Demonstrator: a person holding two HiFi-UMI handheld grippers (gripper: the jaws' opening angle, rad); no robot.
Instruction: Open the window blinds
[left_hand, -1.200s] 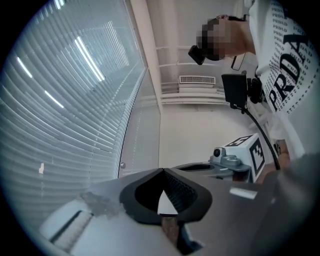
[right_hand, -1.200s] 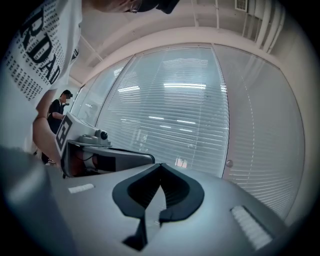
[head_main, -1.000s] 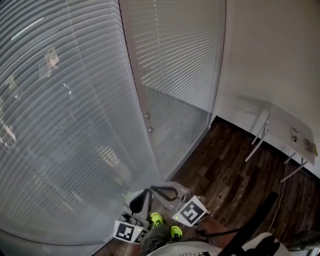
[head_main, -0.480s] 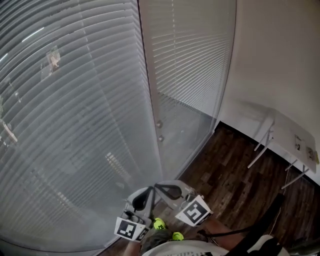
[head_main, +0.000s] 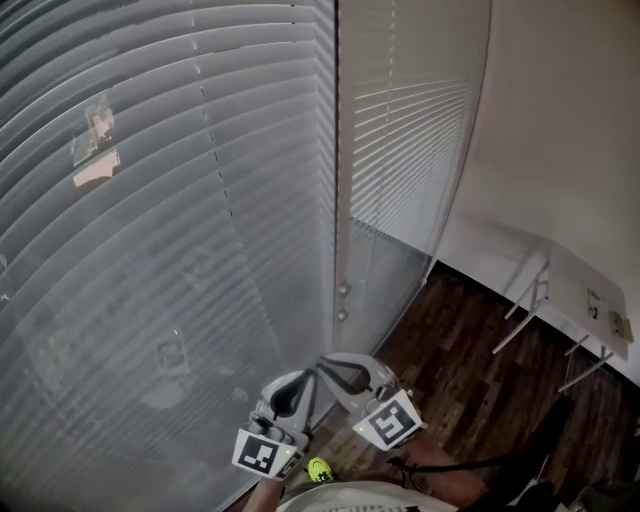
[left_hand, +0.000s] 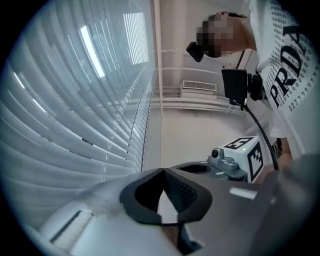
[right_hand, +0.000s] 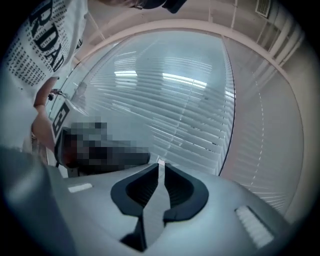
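Note:
Closed white slatted blinds (head_main: 180, 230) fill the left of the head view, with a narrower panel of blinds (head_main: 410, 130) to the right of a dark upright post (head_main: 335, 200). Two small knobs (head_main: 343, 290) sit low on that post. Both grippers are held low, side by side just before the blinds. My left gripper (head_main: 292, 385) (left_hand: 162, 171) is shut with its tips touching and nothing in it. My right gripper (head_main: 345, 372) (right_hand: 160, 165) is opening, showing a thin slit between its jaws with nothing in it. It faces the blinds (right_hand: 175, 110).
A plain wall (head_main: 560, 120) meets the window at the right. A white table (head_main: 575, 265) on thin legs stands against it over the dark wood floor (head_main: 470, 360). A black cable (head_main: 440, 465) trails at the bottom, near a bright green shoe (head_main: 320, 468).
The view has shifted along the window, so the dark post now stands right above the grippers. Both grippers travelled with it and stay close together low in the frame.

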